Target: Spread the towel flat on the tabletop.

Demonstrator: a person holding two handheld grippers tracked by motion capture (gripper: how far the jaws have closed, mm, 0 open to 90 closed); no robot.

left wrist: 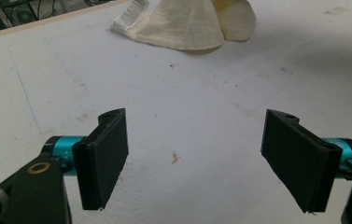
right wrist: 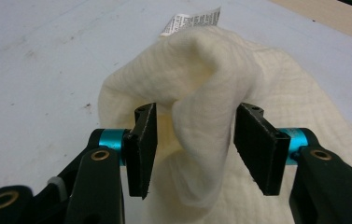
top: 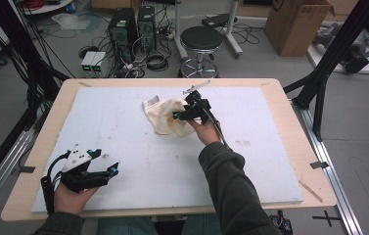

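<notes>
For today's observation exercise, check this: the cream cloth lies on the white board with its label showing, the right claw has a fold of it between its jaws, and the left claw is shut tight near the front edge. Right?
One detail is wrong: the left claw is not shut. The left gripper view shows its jaws standing wide apart over bare white board. The rest holds: the cream cloth lies there with its label showing, a fold between the right claw jaws.

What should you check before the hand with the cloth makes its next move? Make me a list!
1. Cloth fold between the right tool jaws: ok, a raised fold of the cream cloth stands between them.
2. Jaws gripping the fold: not ok, they stand apart with gaps beside the fold.
3. Left tool free: ok, open with nothing between its jaws, over the white board.
4. Left tool clear of the cloth: ok, it sits near the table's front edge, well apart.
5. Cloth label out of the way: ok, it lies at the far edge.
6. Cloth fully flat: not ok, bunched up.
</notes>
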